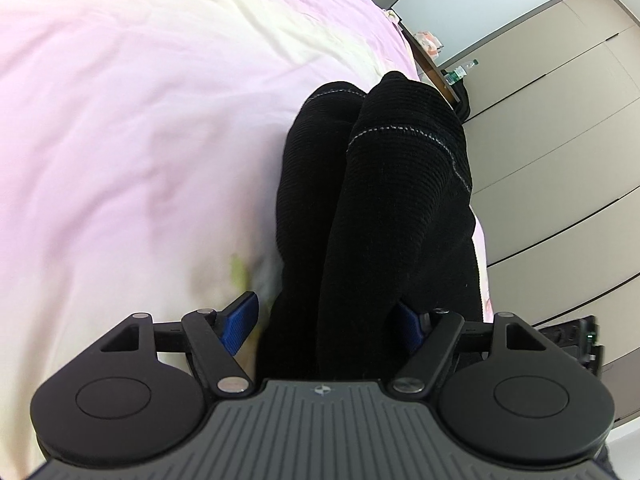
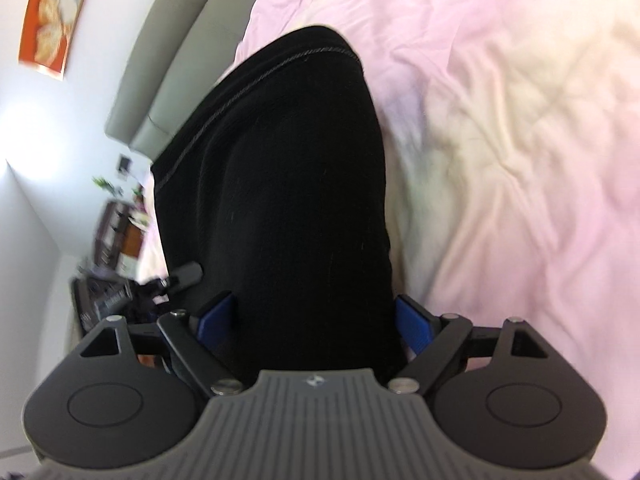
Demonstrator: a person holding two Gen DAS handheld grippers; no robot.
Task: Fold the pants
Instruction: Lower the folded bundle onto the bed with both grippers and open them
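Bed with wrinkled pale pink sheet (image 1: 140,120); black ribbed fabric pants (image 1: 380,200) extend toward one o'clock over it.

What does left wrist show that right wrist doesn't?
Only left wrist: a bottle on a side table and pale wardrobe doors. Only right wrist: a wall picture, the grey headboard and a dark dresser. Both: black pants between each gripper's blue pads, left gripper, right gripper, over the pink bed sheet.

Pants (image 1: 376,200): between your left gripper's (image 1: 328,320) fingers, over the bed (image 1: 140,120).
Right gripper (image 2: 316,320): pants between your fingers too.
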